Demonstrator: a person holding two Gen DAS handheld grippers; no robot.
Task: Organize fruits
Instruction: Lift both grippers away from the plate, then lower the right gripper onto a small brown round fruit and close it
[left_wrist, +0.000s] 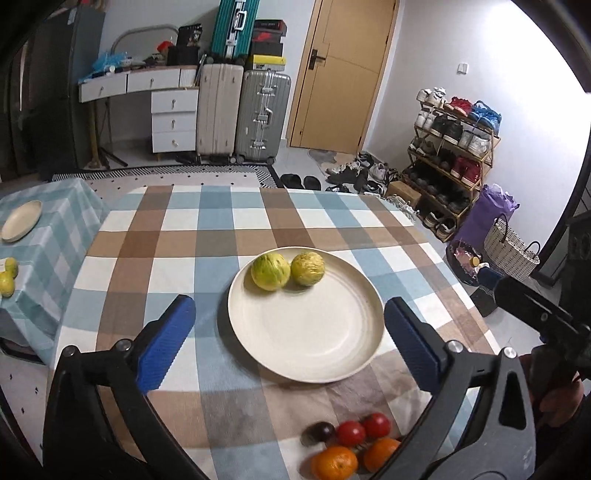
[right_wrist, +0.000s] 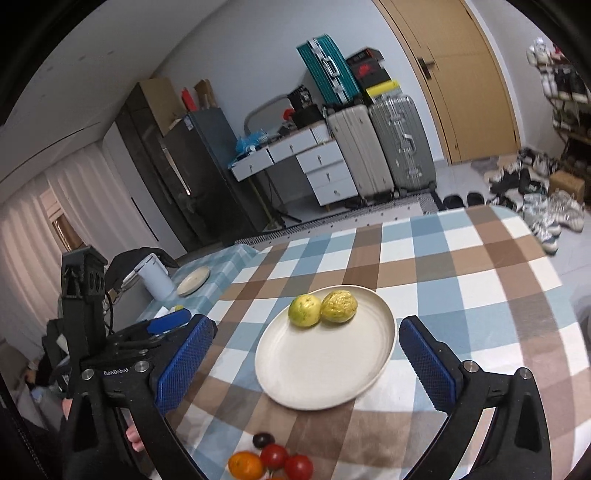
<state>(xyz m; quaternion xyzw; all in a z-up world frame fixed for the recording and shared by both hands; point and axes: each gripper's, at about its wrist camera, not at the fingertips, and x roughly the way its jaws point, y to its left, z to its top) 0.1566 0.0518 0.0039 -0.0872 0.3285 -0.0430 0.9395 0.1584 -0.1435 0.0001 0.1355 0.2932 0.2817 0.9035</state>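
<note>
A cream plate (left_wrist: 310, 332) (right_wrist: 321, 369) sits mid-table on the checked cloth and holds two yellow-green fruits (left_wrist: 270, 270) (left_wrist: 308, 268) (right_wrist: 304, 310) (right_wrist: 339, 307) at its far rim. Near the table's front edge lie two red tomatoes (left_wrist: 364, 429) (right_wrist: 286, 459), two oranges (left_wrist: 334, 462) (right_wrist: 245, 464) and a dark plum (left_wrist: 319, 432) (right_wrist: 263, 439). My left gripper (left_wrist: 290, 334) is open and empty above the plate's near side. My right gripper (right_wrist: 308, 360) is open and empty, also above the plate.
A side table (left_wrist: 55, 221) on the left carries a second cream plate (left_wrist: 21, 220) (right_wrist: 193, 280) and yellow-green fruits (left_wrist: 7, 277). Suitcases (left_wrist: 242, 114), a drawer desk, a door and a shoe rack (left_wrist: 450, 147) stand beyond the table.
</note>
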